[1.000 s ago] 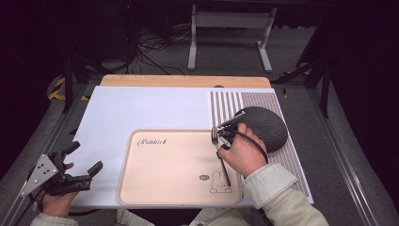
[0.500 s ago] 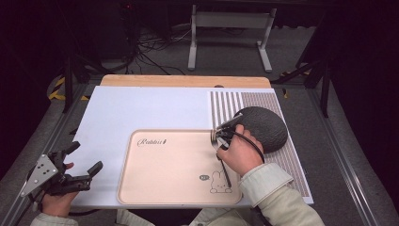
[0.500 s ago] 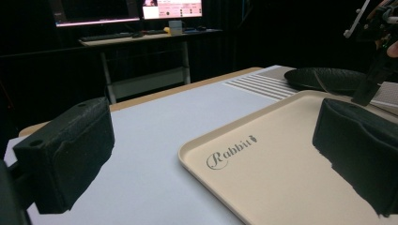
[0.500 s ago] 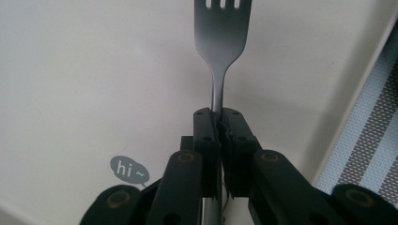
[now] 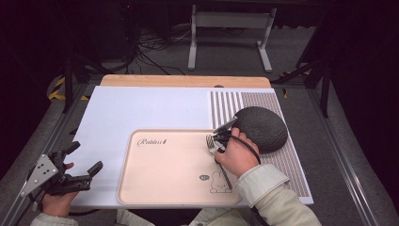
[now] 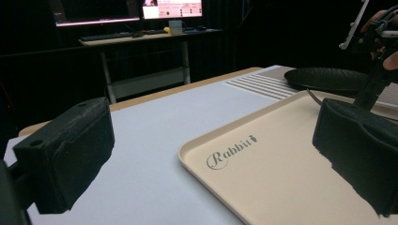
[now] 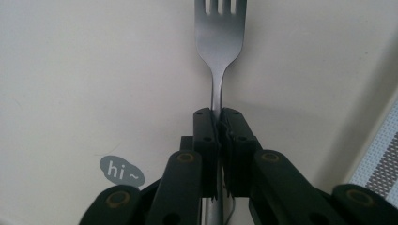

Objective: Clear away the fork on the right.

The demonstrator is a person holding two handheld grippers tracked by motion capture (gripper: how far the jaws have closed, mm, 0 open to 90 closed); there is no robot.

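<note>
While gripped, one fork (image 7: pixel 219 42), one tray (image 5: pixel 160 188), one plate (image 5: pixel 263 127)

- Left hand (image 5: pixel 55 203) low at near left, wrapped round left gripper (image 5: pixel 84 164); jaws spread wide, nothing between; grey plate on top, tilted.
- Right hand (image 5: pixel 236 157) farther forward, gripping right gripper (image 5: pixel 217 143); jaws pinched together on fork (image 7: pixel 218 51) at its neck, tines pointing away.
- Right forearm in pale sleeve (image 5: pixel 273 197), angled in from bottom edge.

The fork (image 7: pixel 219 42) has its tine tips cut off by the right gripper view's top edge.
</note>
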